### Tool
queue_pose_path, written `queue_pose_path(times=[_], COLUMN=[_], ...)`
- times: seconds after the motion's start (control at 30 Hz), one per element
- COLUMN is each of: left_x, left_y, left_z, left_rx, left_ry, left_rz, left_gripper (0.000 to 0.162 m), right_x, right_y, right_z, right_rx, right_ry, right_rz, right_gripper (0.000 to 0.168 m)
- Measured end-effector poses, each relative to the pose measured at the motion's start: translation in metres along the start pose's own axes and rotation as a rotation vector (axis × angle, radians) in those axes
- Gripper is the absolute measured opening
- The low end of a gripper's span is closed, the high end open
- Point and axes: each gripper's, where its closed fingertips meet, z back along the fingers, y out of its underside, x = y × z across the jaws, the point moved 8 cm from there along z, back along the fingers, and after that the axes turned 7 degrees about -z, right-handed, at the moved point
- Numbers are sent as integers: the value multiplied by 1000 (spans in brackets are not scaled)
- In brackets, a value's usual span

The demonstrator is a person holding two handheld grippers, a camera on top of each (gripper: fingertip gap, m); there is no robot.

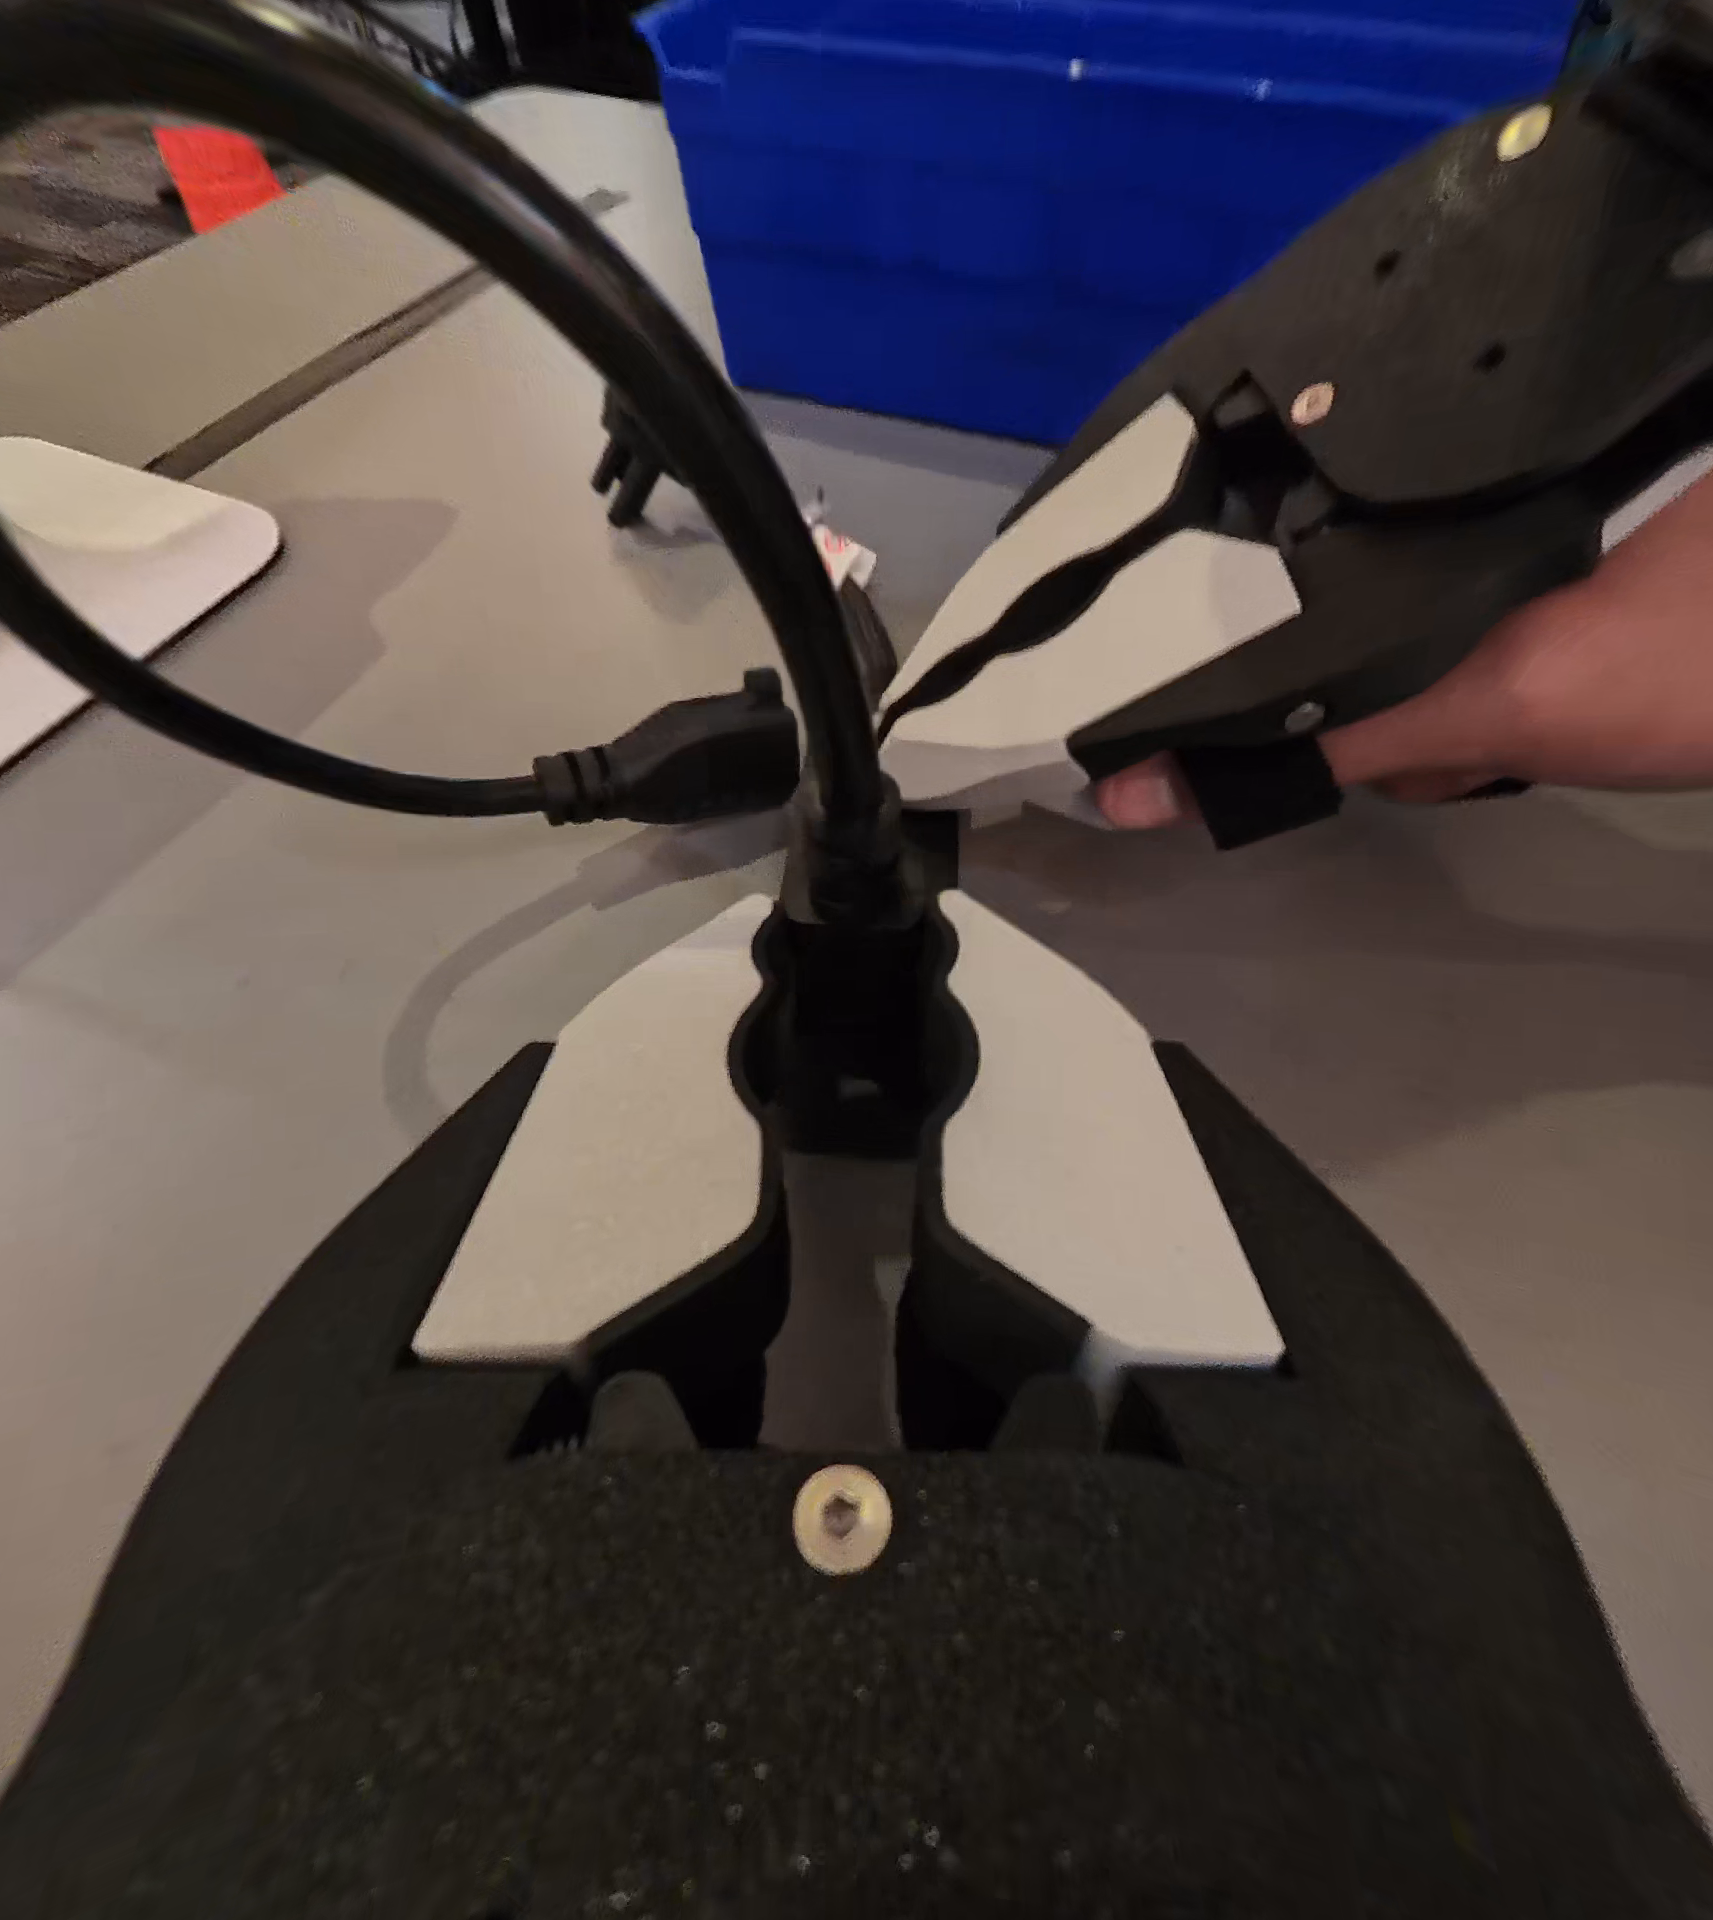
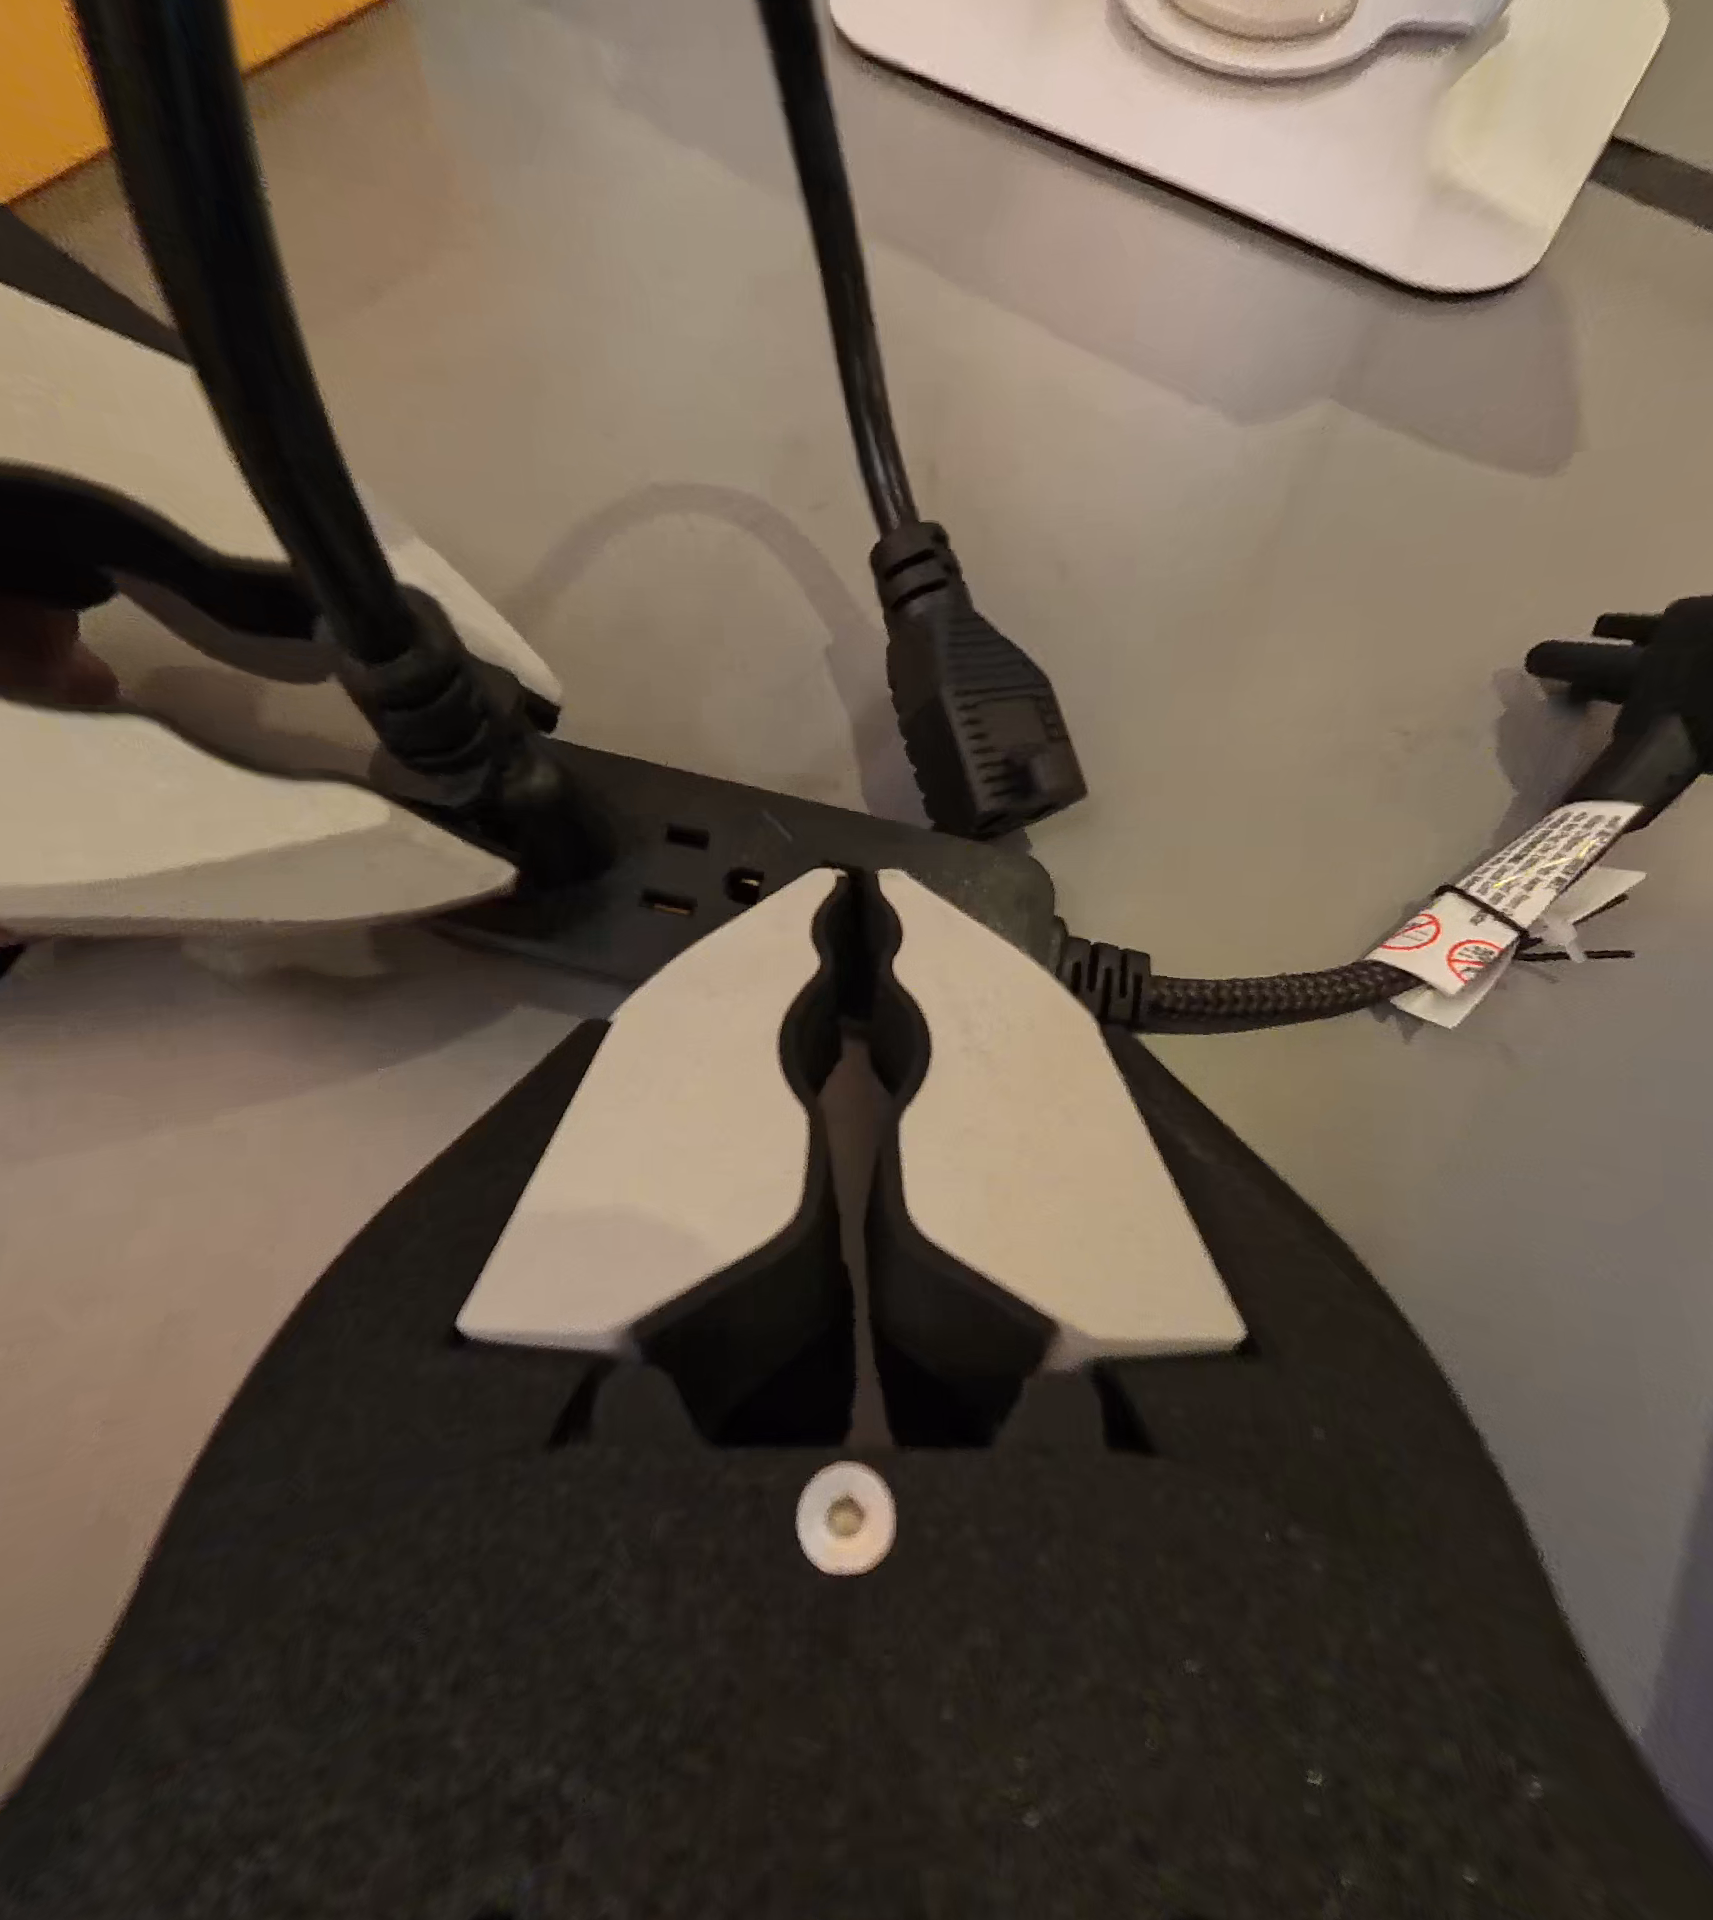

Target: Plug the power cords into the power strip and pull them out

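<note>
Left wrist view, left gripper (image 1: 852, 935): clamped on a black plug (image 1: 847, 1049) whose cord (image 1: 332, 156) loops up and over to the left.
Left wrist view, connector (image 1: 686, 758): cord's far end, hanging just left of the plug.
Left wrist view, right gripper (image 1: 909, 717): closed, tips low beside the plug, held by a hand (image 1: 1579, 665).
Right wrist view, right gripper (image 2: 857, 894): fingers together, pressed onto the power strip (image 2: 810, 842).
Right wrist view, power strip: lies mid-table (image 2: 1247, 582); plug (image 2: 478, 748) sits at its left end.
Right wrist view, strip's own plug (image 2: 1693, 686): loose toward the table's right edge.
</note>
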Motion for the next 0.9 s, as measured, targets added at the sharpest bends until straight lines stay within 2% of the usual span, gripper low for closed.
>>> queue_pose_path(times=[0.03,0.13,0.23,0.37,0.57,0.63,0.8,0.9], left_x=[1,3,2,6,6,6,7,8], left_y=[-1,0,4,6,6,6,6,7], left_z=[1,1,-1,-1,-1,-1,-1,0], left_rx=[-14,-15,42,51,53,53,53,54], left_ry=[5,27,25,41,40,48,51,53], left_rz=[19,44,-36,-11,-15,-12,-10,-9], left_gripper=[21,21,22,23,23,23,23,23], right_x=[1,1,-2,-3,14,25,36,44], right_y=[-1,-1,1,1,6,10,7,6], right_z=[0,0,-1,-3,5,9,2,-2], right_rx=[0,-9,0,-41,-87,-99,-112,-126], right_ry=[6,0,-27,-39,-123,-107,97,90], right_rz=[9,2,-3,-52,-91,-35,178,291], right_gripper=[2,2,1,0,39,39,38,22])
